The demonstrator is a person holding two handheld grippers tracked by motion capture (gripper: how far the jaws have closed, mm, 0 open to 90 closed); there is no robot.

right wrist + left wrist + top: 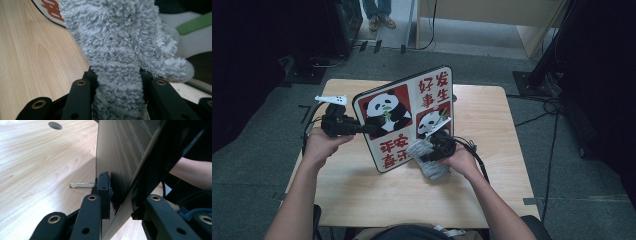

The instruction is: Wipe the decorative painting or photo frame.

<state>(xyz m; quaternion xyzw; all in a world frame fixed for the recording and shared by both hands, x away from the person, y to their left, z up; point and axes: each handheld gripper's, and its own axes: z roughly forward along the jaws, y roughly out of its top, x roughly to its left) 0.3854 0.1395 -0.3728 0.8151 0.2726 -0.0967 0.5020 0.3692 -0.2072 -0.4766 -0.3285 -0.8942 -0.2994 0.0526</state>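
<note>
A rounded white board (404,117) printed with pandas and red characters stands tilted on its lower edge on the wooden table (362,195). My left gripper (364,129) is shut on its left edge. In the left gripper view the jaws (122,195) clamp the board's dark back (120,157), and a thin wire loop (81,185) sticks out beside it. My right gripper (434,150) is shut on a grey fluffy cloth (428,161) at the board's lower right. In the right gripper view the cloth (117,50) bulges up between the jaws (117,77), in front of the board's printed face (50,10).
A round cable hole (55,125) sits in the tabletop behind the board. Beyond the table stand a person's feet (379,21), dark stands (532,75) and floor cables (547,107). Bare wood lies in front of the board and along the right side.
</note>
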